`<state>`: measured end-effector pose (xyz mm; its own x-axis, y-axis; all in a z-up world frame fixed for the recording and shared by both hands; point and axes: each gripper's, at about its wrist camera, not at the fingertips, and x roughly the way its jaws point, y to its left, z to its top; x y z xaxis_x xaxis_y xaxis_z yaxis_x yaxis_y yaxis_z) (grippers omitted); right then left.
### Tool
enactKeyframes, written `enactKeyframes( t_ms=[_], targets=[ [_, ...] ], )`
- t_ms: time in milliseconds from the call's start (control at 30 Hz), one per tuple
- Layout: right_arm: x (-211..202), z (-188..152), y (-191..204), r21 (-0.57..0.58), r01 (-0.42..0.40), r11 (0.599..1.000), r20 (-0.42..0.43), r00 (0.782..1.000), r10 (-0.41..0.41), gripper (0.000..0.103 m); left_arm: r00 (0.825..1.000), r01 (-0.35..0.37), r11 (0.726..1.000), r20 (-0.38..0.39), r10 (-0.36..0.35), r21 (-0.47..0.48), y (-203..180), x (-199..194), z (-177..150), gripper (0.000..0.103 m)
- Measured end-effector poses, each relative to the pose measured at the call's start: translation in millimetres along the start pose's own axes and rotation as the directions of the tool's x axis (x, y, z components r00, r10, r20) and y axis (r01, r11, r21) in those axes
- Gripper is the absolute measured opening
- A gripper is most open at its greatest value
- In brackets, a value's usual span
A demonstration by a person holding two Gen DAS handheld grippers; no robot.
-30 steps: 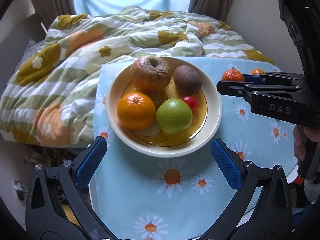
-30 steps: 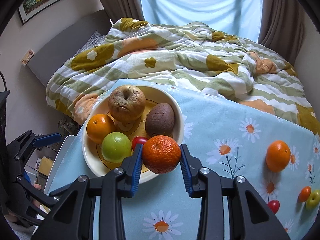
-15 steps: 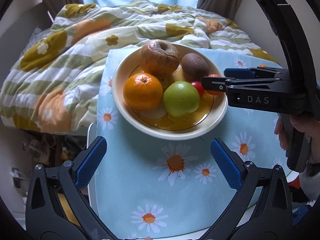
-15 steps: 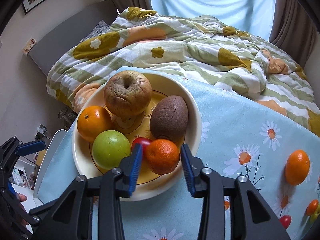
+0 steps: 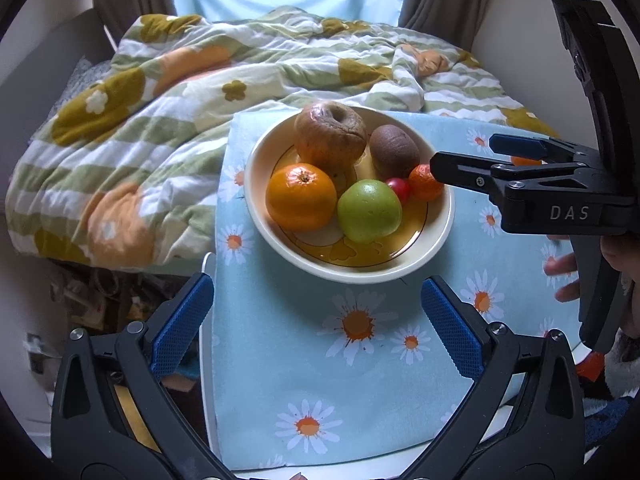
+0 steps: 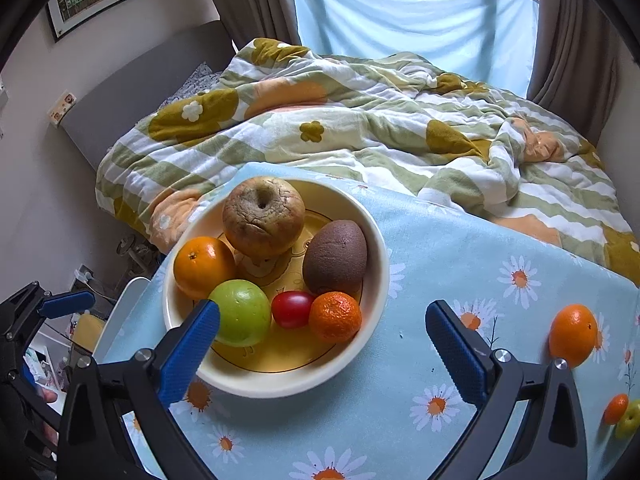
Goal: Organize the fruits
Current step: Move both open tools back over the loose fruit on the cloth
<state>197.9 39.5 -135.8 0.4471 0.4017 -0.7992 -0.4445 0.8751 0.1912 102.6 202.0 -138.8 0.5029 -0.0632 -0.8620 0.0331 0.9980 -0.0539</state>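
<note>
Jaws of our right gripper [image 6: 322, 346] have just been opening, empty, the mandarin [image 6: 335, 317] in the bowl [image 6: 376, 264]; left gripper [image 5: 318, 326] gapes empty; an orange [image 6: 573, 335] and small fruit remain on the table [image 6: 460, 256].

**Both grippers wide open**

The right gripper [image 6: 322, 334] points steeply down, its jaws just opened to full spread, with nothing pressed between the blue pads [image 6: 454, 354]. A hand [image 5: 600, 264] grips its handle. The left gripper [image 5: 316, 320] also tilts down, jaws spread wide and empty.
</note>
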Motion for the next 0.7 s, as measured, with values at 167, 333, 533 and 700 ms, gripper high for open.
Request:
enactKeyframes(
  t_ms=[167, 333, 533, 700],
  targets=[
    [-23, 2, 4, 0.032, -0.017, 0.999, 0.007, 1.0, 0.017, 0.102, 1.0, 0.016, 1.0, 0.024, -0.017, 0.016, -2, -18, 6, 0.103],
    [-52, 2, 1, 0.058, 0.032, 0.998, 0.039, 0.999, -0.035, 0.102, 0.999, 0.017, 0.997, 0.043, -0.02, 0.073, -11, -32, 15, 0.103],
    [-90, -8, -15, 0.144, 0.104, 0.984, 0.082, 0.99, -0.116, 0.102, 0.994, 0.068, 0.985, 0.08, -0.081, 0.16, -27, -44, 27, 0.103],
    [-124, -30, -33, 0.235, 0.183, 0.955, 0.112, 0.97, -0.214, 0.102, 0.983, 0.135, 0.963, 0.087, -0.159, 0.232, -48, -41, 38, 0.103]
  ],
)
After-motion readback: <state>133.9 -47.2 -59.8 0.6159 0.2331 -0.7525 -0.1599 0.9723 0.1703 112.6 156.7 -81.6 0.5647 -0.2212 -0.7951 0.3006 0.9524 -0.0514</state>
